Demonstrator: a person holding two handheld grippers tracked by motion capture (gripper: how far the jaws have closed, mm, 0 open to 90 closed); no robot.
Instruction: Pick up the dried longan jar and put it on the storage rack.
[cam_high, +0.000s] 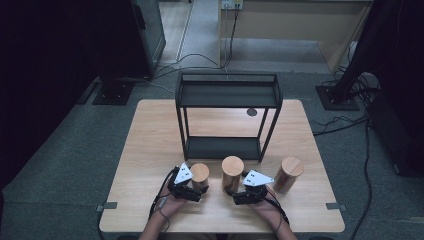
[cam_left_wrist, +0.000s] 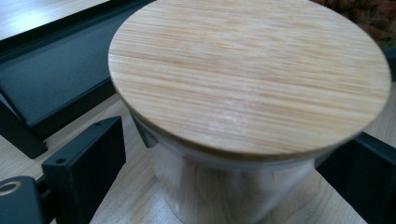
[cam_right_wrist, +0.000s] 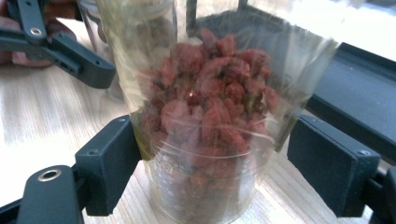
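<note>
Left gripper (cam_high: 196, 190) released, jaws straddling short jar (cam_high: 200, 173) near desk (cam_high: 150, 150) front edge. Right gripper (cam_high: 235, 194) released around upright middle jar (cam_high: 232, 172), dead ahead, axis vertical.

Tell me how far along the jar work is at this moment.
Early. Nothing looks done: both tiers of the shelf are bare and all three jars stand on the table. In hand: the left gripper brackets the left jar, the right gripper brackets the middle jar, jaws open around each. Left: closing and lifting, probably onto the shelf; the right jar is untouched.
</note>
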